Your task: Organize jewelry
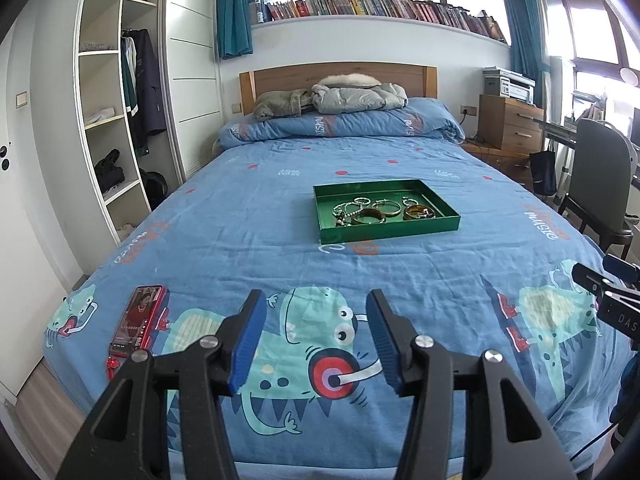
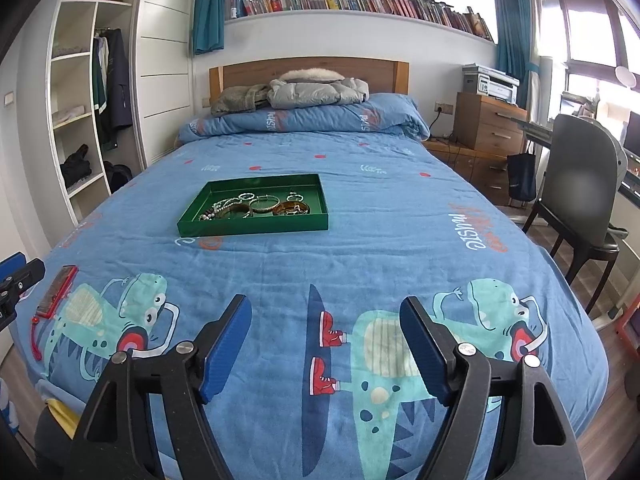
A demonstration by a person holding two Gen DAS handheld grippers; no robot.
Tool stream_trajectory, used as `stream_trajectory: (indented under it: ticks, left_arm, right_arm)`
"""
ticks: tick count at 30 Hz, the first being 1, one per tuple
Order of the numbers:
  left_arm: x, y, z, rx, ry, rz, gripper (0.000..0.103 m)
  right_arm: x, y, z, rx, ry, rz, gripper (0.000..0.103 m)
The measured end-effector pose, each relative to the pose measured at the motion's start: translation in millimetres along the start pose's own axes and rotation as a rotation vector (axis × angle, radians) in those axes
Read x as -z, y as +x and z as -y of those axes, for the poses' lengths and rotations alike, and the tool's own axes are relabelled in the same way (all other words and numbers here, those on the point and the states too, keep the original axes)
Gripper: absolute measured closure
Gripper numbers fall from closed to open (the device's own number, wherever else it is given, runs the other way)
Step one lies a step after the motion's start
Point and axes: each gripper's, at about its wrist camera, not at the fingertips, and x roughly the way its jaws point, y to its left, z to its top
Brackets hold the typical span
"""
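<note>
Hovering low over the foot of the bed (image 1: 248,240), both tools are spread with nothing between their blue pads: the left tool (image 1: 316,316) and the right tool (image 2: 326,320) sit well short of the green tray (image 1: 400,230). The jewelry (image 1: 380,210) lies tangled in the tray's near half. I'd reach for the tray, single out one outer bangle (image 1: 418,212), and lift it clear of the chains. A red phone (image 1: 138,320) lies left of the tray, nearer the foot.

tray (image 1: 386,228) mid-bed (image 1: 280,248), jewelry (image 1: 380,210) inside; phone (image 1: 138,320) near left, well apart.
</note>
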Motion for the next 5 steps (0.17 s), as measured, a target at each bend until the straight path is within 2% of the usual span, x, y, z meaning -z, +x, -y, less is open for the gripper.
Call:
stream_trajectory:
  ticks: [5]
  left_arm:
    - [-0.1,0.3,-0.3,0.003,-0.002,-0.002,0.053]
  right_arm:
    - [0.1,0.3,0.3,-0.001,0.001,-0.003,0.027]
